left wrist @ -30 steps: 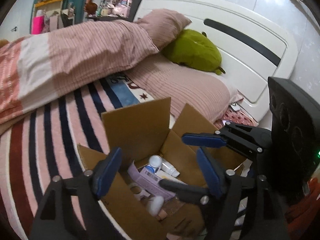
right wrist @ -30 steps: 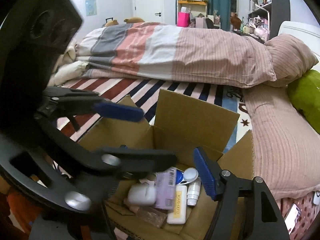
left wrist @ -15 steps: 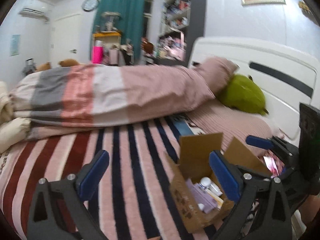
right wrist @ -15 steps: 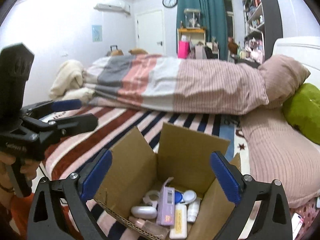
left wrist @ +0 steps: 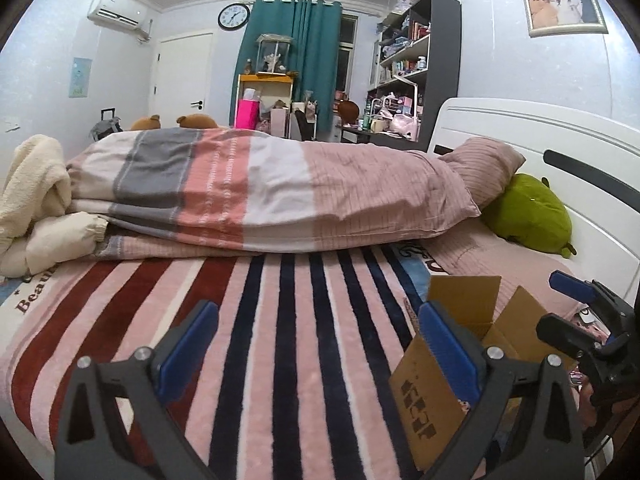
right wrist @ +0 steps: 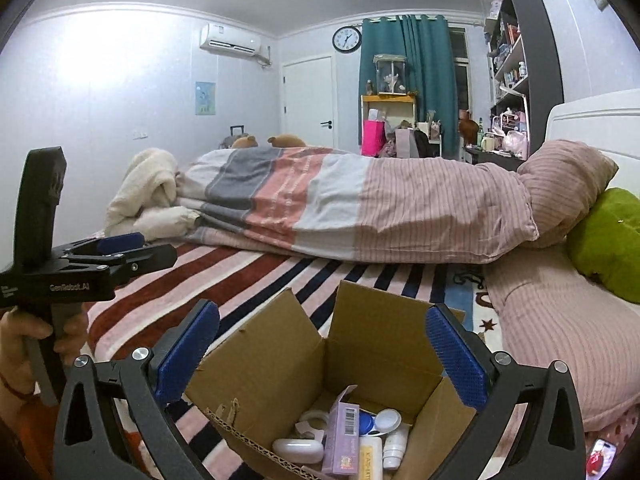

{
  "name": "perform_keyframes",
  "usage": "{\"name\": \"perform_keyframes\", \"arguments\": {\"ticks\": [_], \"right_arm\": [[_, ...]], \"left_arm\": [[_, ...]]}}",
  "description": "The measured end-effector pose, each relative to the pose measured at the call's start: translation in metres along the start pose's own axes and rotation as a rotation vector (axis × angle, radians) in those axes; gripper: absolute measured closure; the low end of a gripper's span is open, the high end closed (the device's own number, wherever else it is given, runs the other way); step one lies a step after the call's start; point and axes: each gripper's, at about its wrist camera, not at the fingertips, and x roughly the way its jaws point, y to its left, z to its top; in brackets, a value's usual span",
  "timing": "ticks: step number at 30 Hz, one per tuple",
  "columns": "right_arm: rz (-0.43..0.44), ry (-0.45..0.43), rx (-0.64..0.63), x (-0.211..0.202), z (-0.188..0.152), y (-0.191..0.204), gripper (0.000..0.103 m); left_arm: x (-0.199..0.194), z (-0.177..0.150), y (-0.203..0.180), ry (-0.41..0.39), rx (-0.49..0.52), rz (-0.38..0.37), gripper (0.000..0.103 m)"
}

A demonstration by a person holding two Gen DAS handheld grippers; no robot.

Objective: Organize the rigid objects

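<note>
Right wrist view: the right gripper (right wrist: 322, 356) hangs spread wide and empty over the open cardboard box (right wrist: 372, 344) — a lilac carton (right wrist: 340, 436) at 6 o'clock inside. The left gripper (left wrist: 318, 350), at 9 o'clock there, also gapes empty — above the striped blanket (left wrist: 280, 320).

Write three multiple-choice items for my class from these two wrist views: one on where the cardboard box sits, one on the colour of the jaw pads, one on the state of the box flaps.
1. Where does the cardboard box sit?
A. on the striped blanket on the bed
B. on the bookshelf
C. on the floor by the door

2. What colour are the pads on the right gripper?
A. red
B. blue
C. white

3. How are the box flaps?
A. taped shut
C. cut off
B. folded open

Answers:
1 A, stripes surround its base.
2 B, both pads show blue.
3 B, the flaps stand up and the bottles inside show.
</note>
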Motion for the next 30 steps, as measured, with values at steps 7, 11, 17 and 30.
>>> {"name": "perform_keyframes", "arguments": {"ticks": [7, 11, 17, 30], "right_arm": [[-0.008, -0.008, 0.008, 0.0012, 0.0002, 0.0028, 0.0], [-0.008, -0.004, 0.014, 0.0017, -0.0007, 0.0038, 0.0], [-0.007, -0.002, 0.015, 0.0023, -0.001, 0.005, 0.0], [-0.001, 0.003, 0.016, 0.0051, -0.0023, 0.0079, 0.0]], "left_arm": [[-0.0019, -0.0015, 0.0006, -0.01, 0.013, 0.018, 0.003], [-0.0025, -0.0007, 0.0001, -0.01, 0.016, 0.027, 0.003], [-0.0034, -0.0007, 0.0006, -0.012, 0.018, 0.041, 0.003], [-0.003, -0.0003, 0.0049, -0.012, 0.014, 0.072, 0.003]]}}
